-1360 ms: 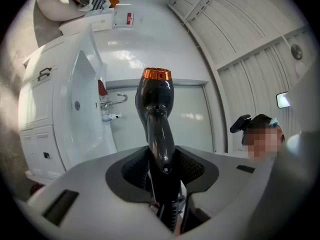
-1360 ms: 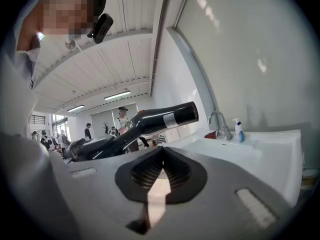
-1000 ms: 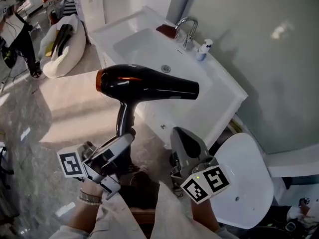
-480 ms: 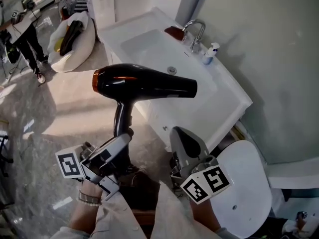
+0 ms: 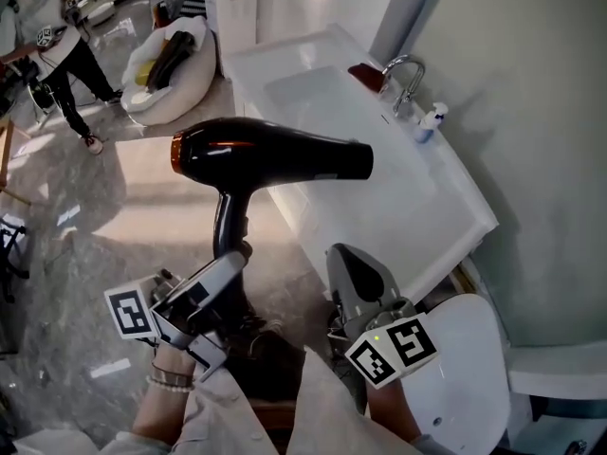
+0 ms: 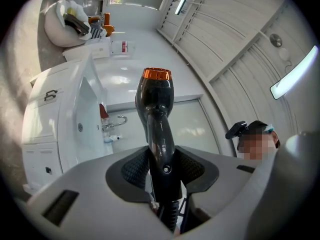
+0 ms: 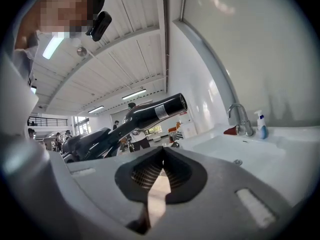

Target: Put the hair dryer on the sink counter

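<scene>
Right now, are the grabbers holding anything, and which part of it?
The left gripper holds the black hair dryer by the lower end of its handle. The right gripper is shut and holds nothing.

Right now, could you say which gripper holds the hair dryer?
The left gripper grips the hair dryer by its handle; the right gripper is shut and empty.

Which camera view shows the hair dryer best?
The head view: the whole dryer shows side-on, orange rear to nozzle, with its handle in the left gripper. The left gripper view looks up the clamped handle, so the body is foreshortened. The right gripper view shows it only small.
</scene>
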Demonstrator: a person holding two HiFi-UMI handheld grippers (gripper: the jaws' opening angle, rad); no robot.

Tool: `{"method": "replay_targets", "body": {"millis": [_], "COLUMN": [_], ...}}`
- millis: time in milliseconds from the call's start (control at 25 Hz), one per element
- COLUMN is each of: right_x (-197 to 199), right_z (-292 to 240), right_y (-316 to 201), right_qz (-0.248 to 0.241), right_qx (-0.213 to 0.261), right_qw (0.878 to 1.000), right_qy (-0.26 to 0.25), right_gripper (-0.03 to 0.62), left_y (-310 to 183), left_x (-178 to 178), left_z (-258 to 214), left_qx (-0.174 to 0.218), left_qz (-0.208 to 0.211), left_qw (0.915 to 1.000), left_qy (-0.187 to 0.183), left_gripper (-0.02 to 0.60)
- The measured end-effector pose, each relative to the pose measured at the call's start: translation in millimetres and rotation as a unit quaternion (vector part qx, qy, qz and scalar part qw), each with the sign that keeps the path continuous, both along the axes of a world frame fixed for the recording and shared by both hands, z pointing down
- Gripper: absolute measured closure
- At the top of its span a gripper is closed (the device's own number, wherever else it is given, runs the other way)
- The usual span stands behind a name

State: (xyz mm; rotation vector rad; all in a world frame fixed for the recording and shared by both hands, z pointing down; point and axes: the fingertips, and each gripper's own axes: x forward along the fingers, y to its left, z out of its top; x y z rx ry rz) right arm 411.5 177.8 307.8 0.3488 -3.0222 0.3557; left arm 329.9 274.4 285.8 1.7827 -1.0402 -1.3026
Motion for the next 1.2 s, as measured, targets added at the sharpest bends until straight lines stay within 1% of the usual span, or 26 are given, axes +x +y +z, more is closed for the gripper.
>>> {"method": "replay_targets", "body": {"millis": [160, 280, 440, 520, 800, 880, 1040, 1200], "right_x": [-19, -36, -80, -96, -110, -131, -187, -225], "right_z": [0, 2, 1, 1, 4, 0, -12, -23], "right_y": [2, 2, -3, -5, -2, -3, -4, -9], "right_qz": [-0.015, -0.021, -0.026, -0.029, -0.043, -0.042, -0.036, -0.032], "right_qx": [0.012, 0.011, 0.01, 0.01, 0.016, 0.016, 0.027, 0.025], "right_qw": [1.0, 1.0, 1.0, 0.999, 0.999, 0.999, 0.999, 0.999], "right_qy": [0.003, 0.004, 0.007, 0.01, 0.005, 0.004, 0.006, 0.009], "right_gripper": [0.595, 0.595, 0.595, 0.595, 0.595, 0.595, 0.595, 0.595], "left_y": [9, 11, 8, 5, 4, 2, 3, -2], "left_x": [-20, -38, -81, -97, -102, -121, -176, -215], "left_z": [0, 2, 3, 4, 8, 5, 0, -10], "left_qx": [-0.001, 0.0, -0.004, -0.006, -0.001, -0.001, 0.003, 0.001], "left_qz": [-0.02, -0.03, -0.037, -0.038, -0.038, -0.035, -0.031, -0.029], "left_qw": [0.9998, 0.9995, 0.9993, 0.9993, 0.9992, 0.9993, 0.9994, 0.9995], "left_qy": [-0.007, -0.005, -0.005, -0.006, -0.011, -0.012, -0.011, -0.009], "left_gripper": [0.43, 0.43, 0.43, 0.43, 0.431, 0.431, 0.431, 0.431]}}
